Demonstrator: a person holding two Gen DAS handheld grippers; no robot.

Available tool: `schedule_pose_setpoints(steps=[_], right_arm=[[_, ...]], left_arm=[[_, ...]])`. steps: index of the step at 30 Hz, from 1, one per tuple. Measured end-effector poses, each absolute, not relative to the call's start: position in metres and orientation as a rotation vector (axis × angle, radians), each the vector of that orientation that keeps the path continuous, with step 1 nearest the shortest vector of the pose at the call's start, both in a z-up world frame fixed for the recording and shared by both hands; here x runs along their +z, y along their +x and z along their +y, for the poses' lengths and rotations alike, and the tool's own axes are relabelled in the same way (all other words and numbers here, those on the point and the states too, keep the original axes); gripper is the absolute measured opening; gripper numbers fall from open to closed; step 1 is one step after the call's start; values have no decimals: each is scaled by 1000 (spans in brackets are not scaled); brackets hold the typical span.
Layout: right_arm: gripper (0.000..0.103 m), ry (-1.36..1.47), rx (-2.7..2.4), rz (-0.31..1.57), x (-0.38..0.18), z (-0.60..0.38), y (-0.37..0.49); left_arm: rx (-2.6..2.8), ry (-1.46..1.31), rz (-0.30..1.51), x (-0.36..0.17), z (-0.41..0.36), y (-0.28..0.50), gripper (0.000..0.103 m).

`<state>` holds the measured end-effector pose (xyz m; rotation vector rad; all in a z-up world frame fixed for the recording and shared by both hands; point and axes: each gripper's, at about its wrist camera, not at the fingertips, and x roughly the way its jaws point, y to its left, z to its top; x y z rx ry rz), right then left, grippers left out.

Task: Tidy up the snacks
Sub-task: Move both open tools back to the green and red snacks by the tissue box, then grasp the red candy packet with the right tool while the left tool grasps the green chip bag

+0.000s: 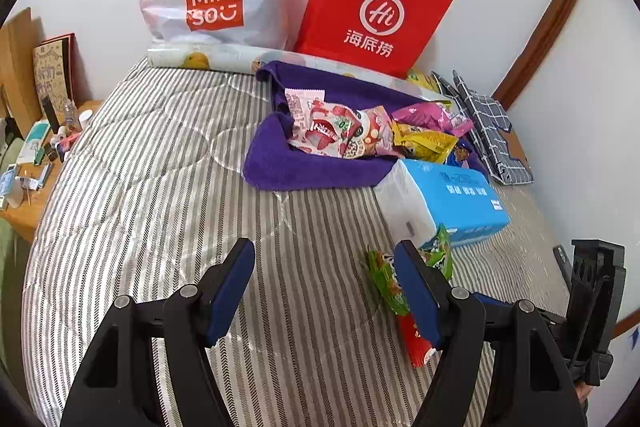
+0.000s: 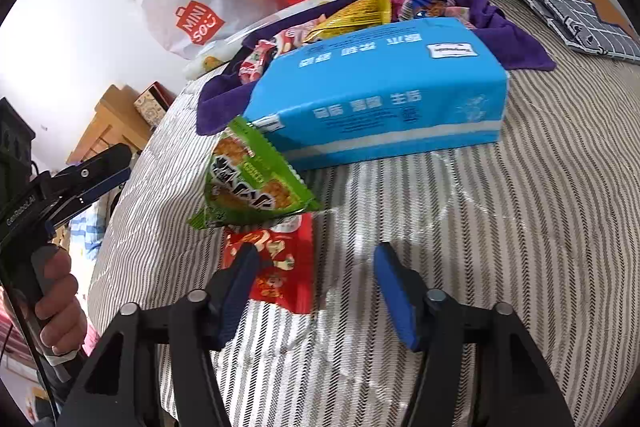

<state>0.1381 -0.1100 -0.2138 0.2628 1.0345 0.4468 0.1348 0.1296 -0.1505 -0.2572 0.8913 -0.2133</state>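
Right wrist view: both hand-held grippers released, empty, over striped bed.
We judge green crinkly foil snack packet and red one light, slippery; pinch crimped edges with right hand-held gripper; left hand-held gripper.

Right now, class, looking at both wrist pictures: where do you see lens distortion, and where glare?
Left wrist view: fisheye bends the wooden trim into a curve, and dark corners ring the image. Right wrist view: the blue tissue pack bulges and its edges bow; sheen glares on the clear plastic over the striped bedcover.
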Motion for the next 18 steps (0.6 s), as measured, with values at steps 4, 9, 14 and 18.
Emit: schedule_pose_setpoints(steps=[4, 9, 14, 18], right_arm=[[70, 258, 465, 1031, -214, -99, 137], [78, 205, 470, 1023, -215, -82, 135], [82, 147, 418, 1017, -216, -64, 138], [84, 32, 365, 982, -219, -45, 133]], left_arm=[[-218, -255, 903, -156, 127, 135, 71], [-223, -267, 932, -165, 126, 137, 71], [-220, -277, 949, -172, 126, 138, 71], [-215, -277, 958, -175, 125, 141, 71]])
